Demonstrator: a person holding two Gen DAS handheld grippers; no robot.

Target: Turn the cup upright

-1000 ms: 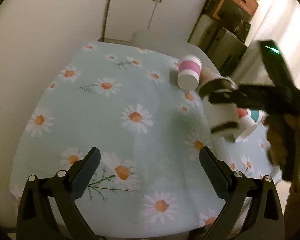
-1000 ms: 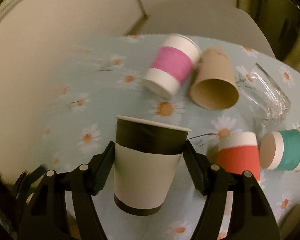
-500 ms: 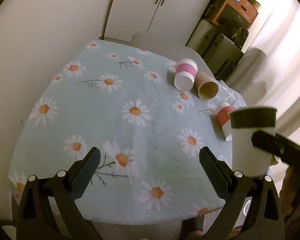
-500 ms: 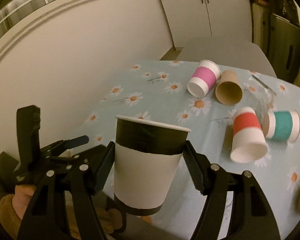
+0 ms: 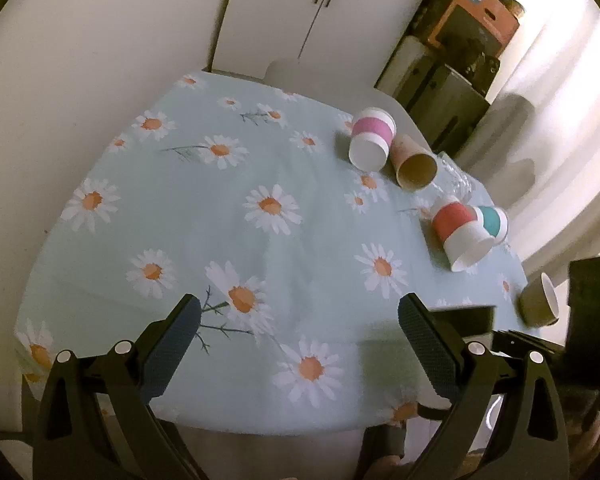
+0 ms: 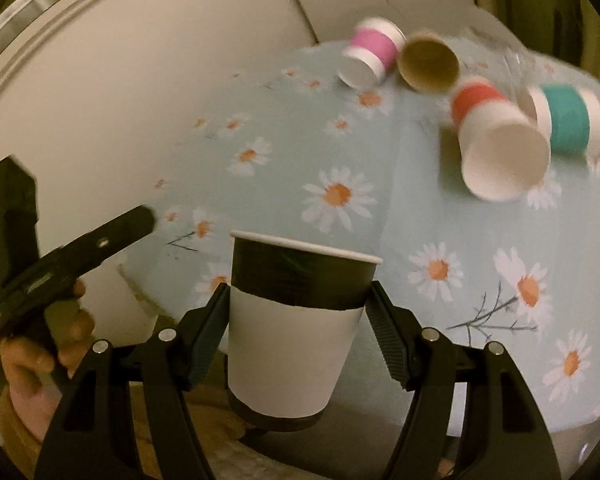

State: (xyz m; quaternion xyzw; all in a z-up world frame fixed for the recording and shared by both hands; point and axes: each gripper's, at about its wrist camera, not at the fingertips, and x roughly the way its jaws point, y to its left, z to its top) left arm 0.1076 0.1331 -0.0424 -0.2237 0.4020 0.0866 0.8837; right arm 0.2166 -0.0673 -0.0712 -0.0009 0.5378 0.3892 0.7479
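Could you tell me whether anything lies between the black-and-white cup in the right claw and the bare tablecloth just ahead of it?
Nothing visible does: the black-and-white cup faces open tablecloth; the red-banded cup lies farther off.

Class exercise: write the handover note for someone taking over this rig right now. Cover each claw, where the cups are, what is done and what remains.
Right claw: shut on the black-and-white cup, upright, rim up, held at the table's near edge, not set down.
Left claw: open, empty, over the daisy tablecloth.
On their sides: pink cup, brown cup, red cup, teal cup.
Done: one cup turned upright.
Left: set it down; four lying cups.
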